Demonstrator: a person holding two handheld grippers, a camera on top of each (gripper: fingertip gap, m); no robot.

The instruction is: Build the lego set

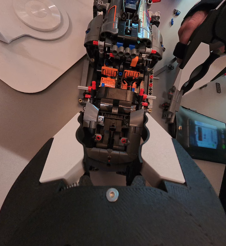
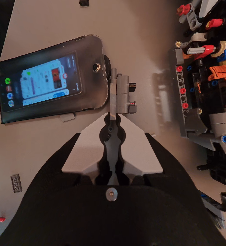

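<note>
A long grey and black lego car (image 1: 117, 85) with orange seats lies on the table, seen from above in the left wrist view. My left gripper (image 1: 112, 117) is shut on the car's near end, one finger on each side. My right gripper (image 2: 113, 117) is shut on a grey lego sub-assembly (image 2: 121, 95) with black and red pins, held above the table. That gripper and its piece (image 1: 173, 105) also show to the right of the car in the left wrist view. The car's side (image 2: 197, 93) fills the right edge of the right wrist view.
A phone in a black pouch (image 2: 49, 82) lies on the table just left of the held piece; it also shows at the right (image 1: 202, 134). A white moulded tray (image 1: 29, 40) sits at top left. Loose parts: a grey plate (image 2: 16, 183), a red pin (image 2: 1, 219), blue pins (image 1: 176, 12).
</note>
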